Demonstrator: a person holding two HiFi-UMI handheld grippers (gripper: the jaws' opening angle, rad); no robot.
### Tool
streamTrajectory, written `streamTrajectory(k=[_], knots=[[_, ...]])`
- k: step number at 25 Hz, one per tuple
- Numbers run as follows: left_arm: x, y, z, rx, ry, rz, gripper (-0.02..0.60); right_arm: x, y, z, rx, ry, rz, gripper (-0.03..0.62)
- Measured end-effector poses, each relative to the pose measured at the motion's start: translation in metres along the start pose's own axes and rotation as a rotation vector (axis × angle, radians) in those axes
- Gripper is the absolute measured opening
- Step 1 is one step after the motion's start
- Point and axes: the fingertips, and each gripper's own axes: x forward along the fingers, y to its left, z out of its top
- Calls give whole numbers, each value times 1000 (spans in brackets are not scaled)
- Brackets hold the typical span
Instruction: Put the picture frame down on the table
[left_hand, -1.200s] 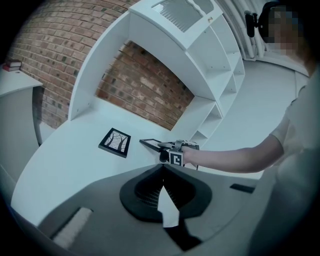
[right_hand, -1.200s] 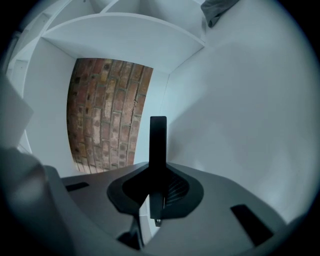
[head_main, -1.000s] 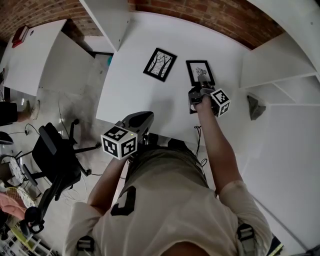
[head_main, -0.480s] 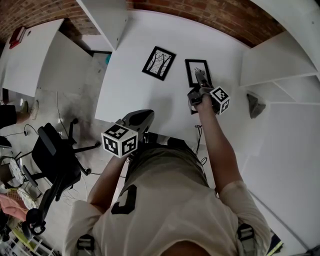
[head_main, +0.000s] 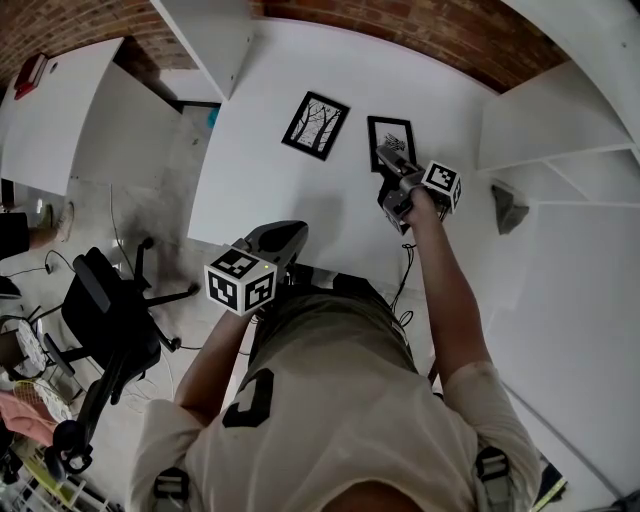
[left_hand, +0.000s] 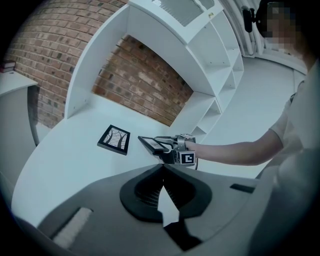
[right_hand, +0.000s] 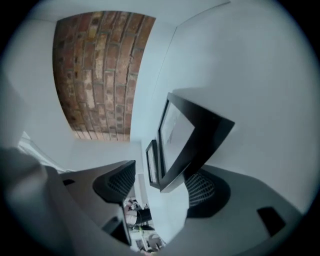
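Observation:
Two black picture frames lie on the white table (head_main: 260, 170). One with a tree print (head_main: 316, 125) (left_hand: 114, 139) is on the left, apart from both grippers. The other frame (head_main: 390, 143) (right_hand: 187, 140) (left_hand: 150, 144) has its near edge between the jaws of my right gripper (head_main: 393, 162) (right_hand: 160, 185) (left_hand: 161, 148). Those jaws have just been opening and stand wide. The frame's corner rests beside the right pad (right_hand: 202, 187), with a gap to the left pad (right_hand: 117, 182). My left gripper (head_main: 285, 232) (left_hand: 162, 167) hangs shut and empty over the table's near edge.
White curved shelves (head_main: 560, 130) flank the table on the right, and a brick wall (head_main: 400, 25) runs behind. A grey object (head_main: 510, 210) sits on a right shelf. A black office chair (head_main: 110, 320) stands on the floor at the left.
My right gripper's jaws went from closed on the frame to wide open. The gripper turned and moved a little farther over the table. The left gripper has kept still.

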Motion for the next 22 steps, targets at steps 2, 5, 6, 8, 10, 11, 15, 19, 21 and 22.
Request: streamTrajectory(k=[2,5,6,8,10,11,15,19,21,22], knots=[[1,0,-1,8,4,0,4,2,4,-9,-31,76,32,264],[1,-1,0,12,7,-4,3,1,1,-14,-115,127,4,264],[2,-1,0,12,9,-6,3,1,0,-17,-150,149,-12,264],[2,-2,-1,12,14,-11,3,2,-1,-25,-210,206,-25,264],[3,-2,-2,2,17,-16,3,3,-2,-31,-244,253,-31,262],[4,-3,-2,-5,17,-20,3,3,-4,-34,-259,276,-37,262],[4,-4,-4,2,24,-22,3,2,-12,-43,-378,385,-90,264],[2,-4,-7,-11,25,-18,3,1,-7,-51,-421,438,-39,267],[2,-4,-6,-12,28,-19,3,-2,-11,-57,-480,494,-72,267],[2,-5,-6,-7,30,-19,3,-4,-15,-60,-528,525,-101,267]])
